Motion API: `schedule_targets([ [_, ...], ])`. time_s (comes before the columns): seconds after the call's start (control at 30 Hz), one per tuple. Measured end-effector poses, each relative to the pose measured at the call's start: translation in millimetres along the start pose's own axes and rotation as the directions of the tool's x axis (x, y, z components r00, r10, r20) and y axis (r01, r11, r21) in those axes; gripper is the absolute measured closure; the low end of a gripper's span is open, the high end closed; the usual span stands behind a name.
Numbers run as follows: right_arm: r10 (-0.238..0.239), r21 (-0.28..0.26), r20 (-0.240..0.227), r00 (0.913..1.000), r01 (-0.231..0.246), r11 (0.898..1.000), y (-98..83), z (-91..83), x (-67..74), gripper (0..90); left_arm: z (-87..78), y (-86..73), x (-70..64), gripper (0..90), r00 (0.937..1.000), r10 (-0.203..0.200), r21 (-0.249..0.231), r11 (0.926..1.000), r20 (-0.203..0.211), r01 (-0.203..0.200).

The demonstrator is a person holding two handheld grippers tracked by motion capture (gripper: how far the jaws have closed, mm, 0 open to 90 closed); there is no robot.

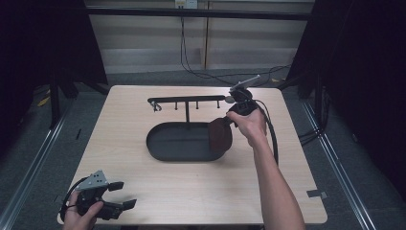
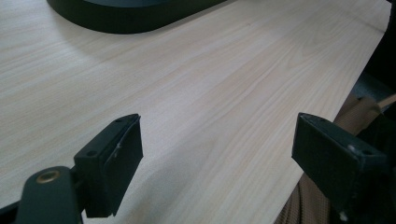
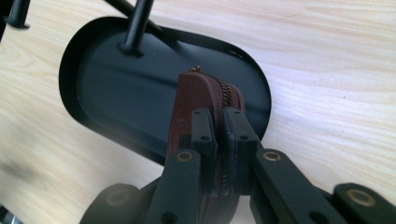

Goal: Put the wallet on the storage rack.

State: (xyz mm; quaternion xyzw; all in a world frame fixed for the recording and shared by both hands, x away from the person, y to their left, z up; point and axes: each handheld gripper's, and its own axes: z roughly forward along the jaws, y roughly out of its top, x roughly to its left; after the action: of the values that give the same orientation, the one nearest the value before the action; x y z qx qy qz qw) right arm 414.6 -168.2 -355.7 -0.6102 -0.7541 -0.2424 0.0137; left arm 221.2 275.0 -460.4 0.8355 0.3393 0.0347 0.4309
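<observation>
A brown zipped pouch (image 1: 220, 134) hangs over the right end of the black oval tray (image 1: 163, 143), and my right gripper (image 1: 231, 119) is shut on it. In the right gripper view the two jaws pinch the pouch (image 3: 198, 100) along its zipper, above the tray (image 3: 107, 88). A black rack (image 1: 186, 101) with short pegs rises on a post from the tray's back. My left gripper (image 1: 122, 194) rests at the table's near left corner, held by a hand, jaws wide open. Its fingertips (image 2: 112, 158) have nothing between them above the bare wood.
The wooden table (image 1: 143, 187) stands on a grey floor, with metal rails along both sides. A small metal ring (image 1: 155, 107) hangs at the rack's left end. Cables (image 1: 191, 62) run along the floor behind the table. The table's near edge passes under the left gripper.
</observation>
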Motion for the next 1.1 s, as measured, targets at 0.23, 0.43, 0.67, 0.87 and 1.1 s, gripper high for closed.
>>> schedule_targets([
  [0.23,0.032,-0.037,-0.018,0.9993,-0.033,0.999,1.9,9.9,-5.8,84.3,0.2,-0.4,0.2,16.2,0.9999,-0.011,0.000,0.9999,0.004,0.011],
  [0.43,0.024,-0.070,-0.049,0.9985,-0.028,0.997,-0.9,24.6,-10.4,84.3,-0.1,-0.4,2.3,16.2,0.9997,-0.026,0.004,0.9996,0.000,0.026],
  [0.67,0.032,-0.072,-0.072,0.9969,-0.037,0.997,-5.3,41.5,-13.7,84.4,0.0,-0.2,2.2,16.2,0.9995,-0.033,0.001,0.9995,0.002,0.033],
  [0.87,0.041,-0.077,-0.071,0.9967,-0.047,0.996,-8.4,54.0,-15.6,84.3,0.7,-0.7,2.4,16.2,0.9990,-0.042,0.013,0.9990,-0.016,0.042],
  [1.1,0.070,-0.089,-0.083,0.9941,-0.077,0.993,-13.1,71.9,-22.6,82.9,0.5,-0.8,3.3,16.2,0.9988,-0.046,0.012,0.9989,-0.018,0.046],
])
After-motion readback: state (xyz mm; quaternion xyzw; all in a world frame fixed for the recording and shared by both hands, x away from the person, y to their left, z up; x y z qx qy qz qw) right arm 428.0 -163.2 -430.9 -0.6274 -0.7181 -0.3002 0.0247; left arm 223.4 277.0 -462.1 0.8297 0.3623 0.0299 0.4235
